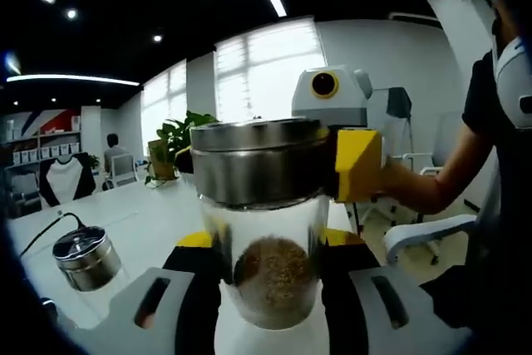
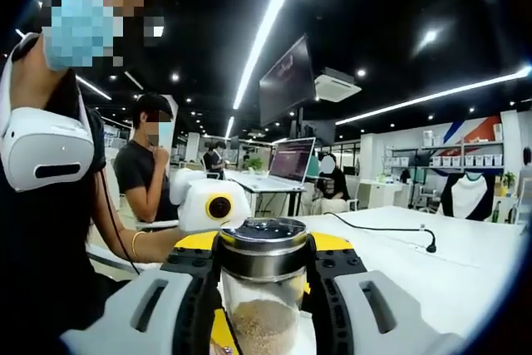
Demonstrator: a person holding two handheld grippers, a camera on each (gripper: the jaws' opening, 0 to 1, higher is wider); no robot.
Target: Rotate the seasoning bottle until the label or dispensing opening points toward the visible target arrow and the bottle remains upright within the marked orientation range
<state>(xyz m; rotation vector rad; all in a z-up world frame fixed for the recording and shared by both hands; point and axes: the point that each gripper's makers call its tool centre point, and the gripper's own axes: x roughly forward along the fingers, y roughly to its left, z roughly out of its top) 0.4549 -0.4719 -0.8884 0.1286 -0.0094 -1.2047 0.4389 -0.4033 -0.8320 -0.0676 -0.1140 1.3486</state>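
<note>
Holding clear glass seasoning bottle with shiny metal lid [image 1: 264, 205], frame centre: left gripper [image 1: 270, 284] squeezes glass body to steady it upright; right gripper [image 2: 264, 276] pinches lid rim, likely for turning. Second metal-lidded jar [image 1: 86, 257] lower left on white table [image 1: 154, 218]. No arrow seen.

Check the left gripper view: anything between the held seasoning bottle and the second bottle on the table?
Nothing: in the left gripper view, only bare white table separates the held seasoning bottle from the second bottle, which stands apart, lower left.
</note>
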